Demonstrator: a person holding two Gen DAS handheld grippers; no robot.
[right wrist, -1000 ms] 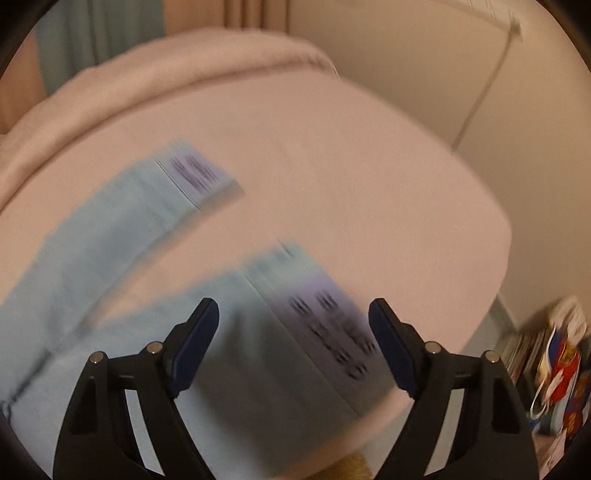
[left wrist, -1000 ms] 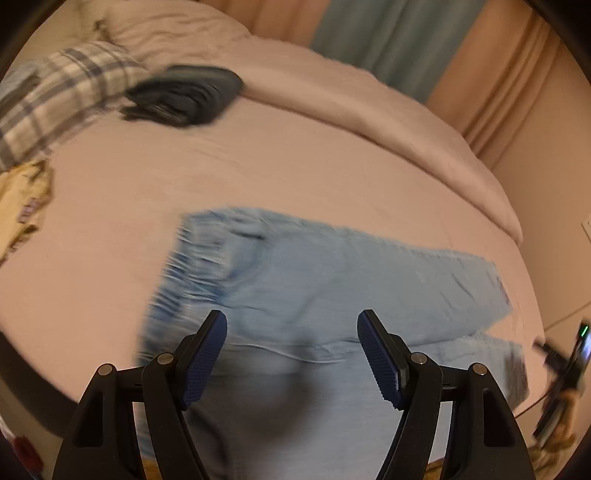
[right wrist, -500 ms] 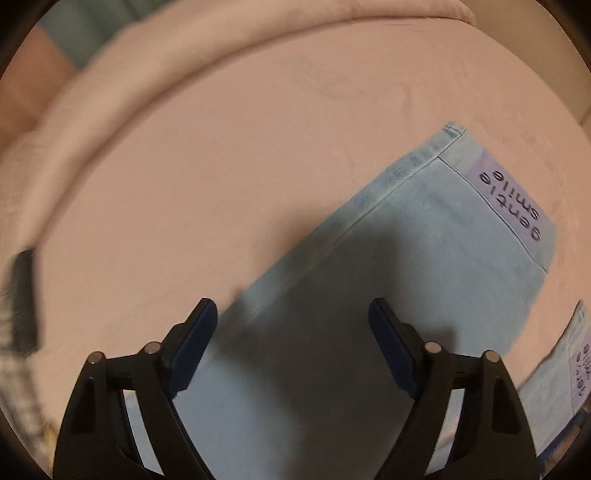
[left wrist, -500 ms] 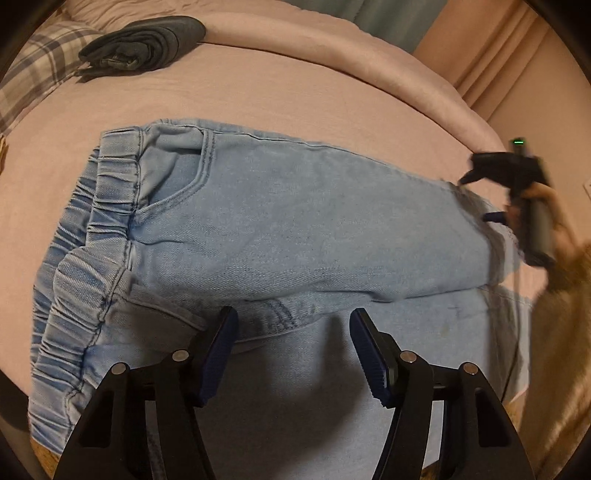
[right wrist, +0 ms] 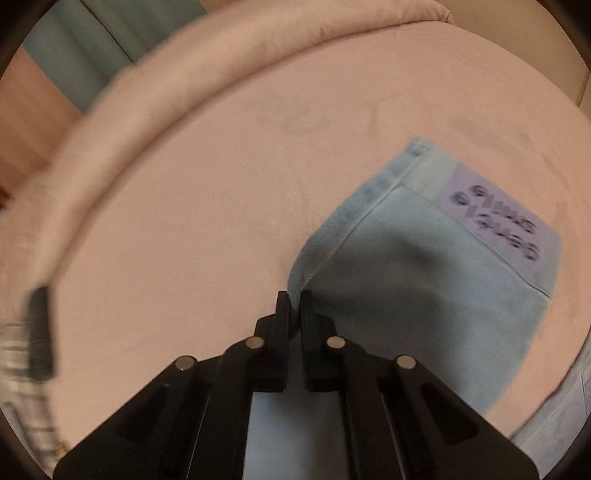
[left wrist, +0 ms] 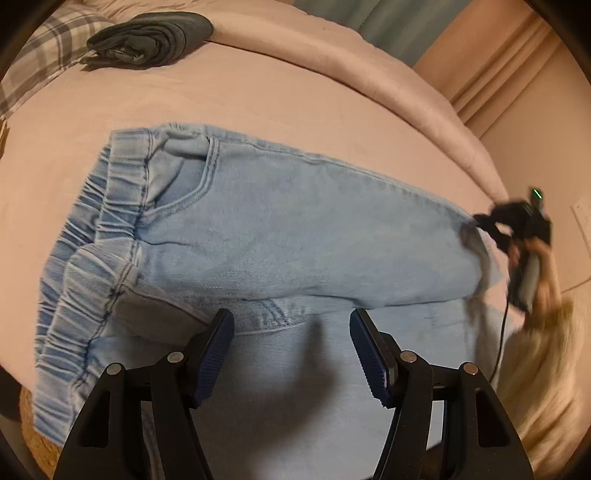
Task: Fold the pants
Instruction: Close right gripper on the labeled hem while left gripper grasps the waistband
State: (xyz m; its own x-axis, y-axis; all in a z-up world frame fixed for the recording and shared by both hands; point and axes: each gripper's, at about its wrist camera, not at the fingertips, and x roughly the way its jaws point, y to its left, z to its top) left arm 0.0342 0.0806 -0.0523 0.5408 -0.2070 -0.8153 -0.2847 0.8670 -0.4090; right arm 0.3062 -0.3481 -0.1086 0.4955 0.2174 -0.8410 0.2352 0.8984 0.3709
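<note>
Light blue jeans (left wrist: 295,236) with an elastic waistband lie flat on the pink bed (left wrist: 258,96), waistband to the left, legs to the right. My left gripper (left wrist: 291,332) is open just above the crotch seam, holding nothing. My right gripper (right wrist: 294,299) is shut on the outer side seam of the far pant leg (right wrist: 424,280), near the cuff with a purple lettered patch (right wrist: 502,221). The right gripper also shows in the left wrist view (left wrist: 517,225) at the far leg's cuff.
A folded dark garment (left wrist: 155,38) and a plaid pillow (left wrist: 48,55) lie at the head of the bed. A rolled pink duvet (right wrist: 184,85) runs along the far side. Curtains (left wrist: 399,26) hang behind. A wicker basket (left wrist: 37,443) sits below the bed's near edge.
My right gripper has closed on the side seam of the far pant leg; it was open before. My left gripper stays open over the crotch, and has barely shifted.
</note>
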